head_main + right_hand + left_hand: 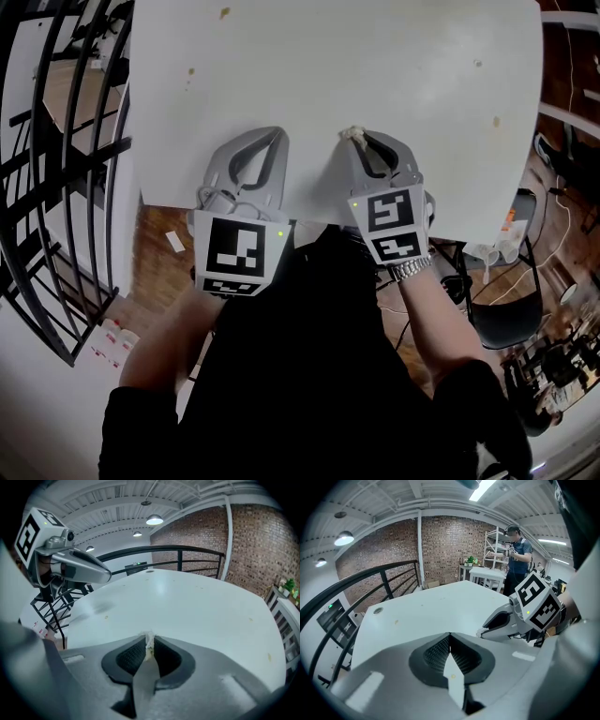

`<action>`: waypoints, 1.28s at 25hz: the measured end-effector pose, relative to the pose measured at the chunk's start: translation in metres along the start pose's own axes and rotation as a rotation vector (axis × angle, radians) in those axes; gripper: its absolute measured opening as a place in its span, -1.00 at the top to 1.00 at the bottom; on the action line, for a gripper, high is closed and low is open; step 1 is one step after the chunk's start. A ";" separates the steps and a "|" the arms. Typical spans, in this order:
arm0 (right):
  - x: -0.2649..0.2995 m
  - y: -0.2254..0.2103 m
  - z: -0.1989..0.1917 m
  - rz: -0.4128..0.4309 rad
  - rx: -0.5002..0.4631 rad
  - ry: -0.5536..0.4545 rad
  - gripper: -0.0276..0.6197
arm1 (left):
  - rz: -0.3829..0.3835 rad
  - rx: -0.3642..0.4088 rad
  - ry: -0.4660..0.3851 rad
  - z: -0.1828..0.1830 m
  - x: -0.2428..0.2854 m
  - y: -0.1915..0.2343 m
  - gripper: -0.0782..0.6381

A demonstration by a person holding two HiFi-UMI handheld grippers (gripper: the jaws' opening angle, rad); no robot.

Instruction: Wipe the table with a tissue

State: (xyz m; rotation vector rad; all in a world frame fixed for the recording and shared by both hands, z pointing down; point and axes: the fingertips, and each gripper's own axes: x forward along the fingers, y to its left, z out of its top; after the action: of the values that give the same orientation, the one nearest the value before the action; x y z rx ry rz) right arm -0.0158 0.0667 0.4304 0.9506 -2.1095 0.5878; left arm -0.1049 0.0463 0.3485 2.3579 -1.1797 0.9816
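The small wad of white tissue (149,642) sits pinched at the very tips of the right claw (355,135), whose jaws are clamped on it so that only a ragged tuft shows beyond them. It looks light, soft and easily torn, so it should crumple under pressure rather than slide. A gentle, flat press would probably suit it better than a hard scrub, and a hold nearer its bulk would leave more paper free to meet the surface. The left claw (450,638) has its jaws brought fully together with nothing between them. Both claws lie side by side over the near edge of the white round-cornered desk (375,66), well apart from each other and angled forward and down. Whether the tissue touches the top I cannot tell. A few brownish specks (225,12) dot the far part of the desk, well beyond both tips.
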 end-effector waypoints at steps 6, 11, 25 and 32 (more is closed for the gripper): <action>-0.005 -0.003 0.003 -0.026 -0.011 -0.003 0.78 | 0.023 -0.006 -0.013 -0.003 -0.009 0.012 0.73; -0.003 0.012 0.008 -0.017 -0.024 -0.008 0.78 | 0.051 -0.014 -0.020 -0.008 -0.019 0.028 0.73; 0.022 0.071 0.031 0.039 -0.068 -0.017 0.78 | 0.067 -0.028 -0.024 -0.035 -0.044 0.058 0.73; 0.034 0.091 0.038 0.040 -0.086 -0.006 0.78 | 0.067 -0.031 -0.024 -0.047 -0.055 0.073 0.73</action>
State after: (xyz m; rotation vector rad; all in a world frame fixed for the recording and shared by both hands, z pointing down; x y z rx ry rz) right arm -0.1182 0.0839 0.4236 0.8647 -2.1453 0.5107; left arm -0.2063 0.0597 0.3418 2.3252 -1.2818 0.9520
